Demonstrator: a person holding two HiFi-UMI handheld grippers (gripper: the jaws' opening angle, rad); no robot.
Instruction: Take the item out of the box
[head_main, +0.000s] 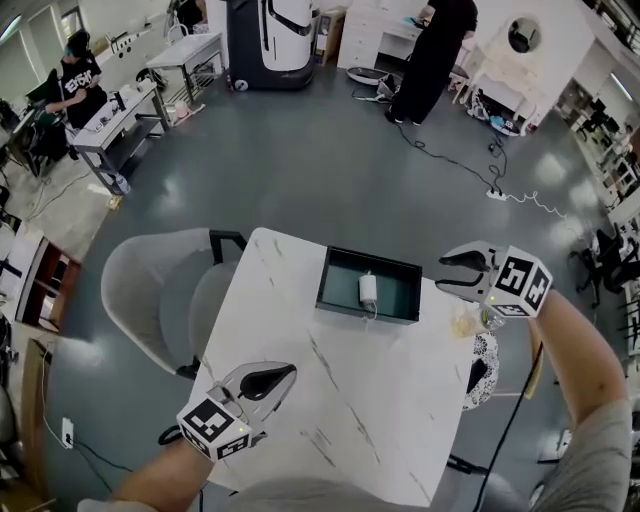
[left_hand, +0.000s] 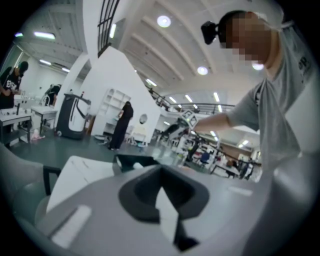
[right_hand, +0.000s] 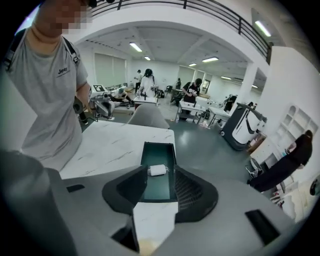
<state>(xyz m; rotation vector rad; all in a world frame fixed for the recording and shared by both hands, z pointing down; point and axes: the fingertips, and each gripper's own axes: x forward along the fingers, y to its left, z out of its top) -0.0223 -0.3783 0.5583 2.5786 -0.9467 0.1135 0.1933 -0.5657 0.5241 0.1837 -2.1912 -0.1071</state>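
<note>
I am holding my right gripper (head_main: 443, 271) just beside the right end of the dark green box (head_main: 345, 292), jaws standing apart and empty. A white charger (head_main: 368, 290) is lying inside the box on the marble table (head_main: 330, 400). My left gripper (head_main: 288, 371) is hovering near the table's front-left corner, jaws closed on nothing.

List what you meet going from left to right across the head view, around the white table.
grey chair → left gripper → dark green box → right gripper
</note>
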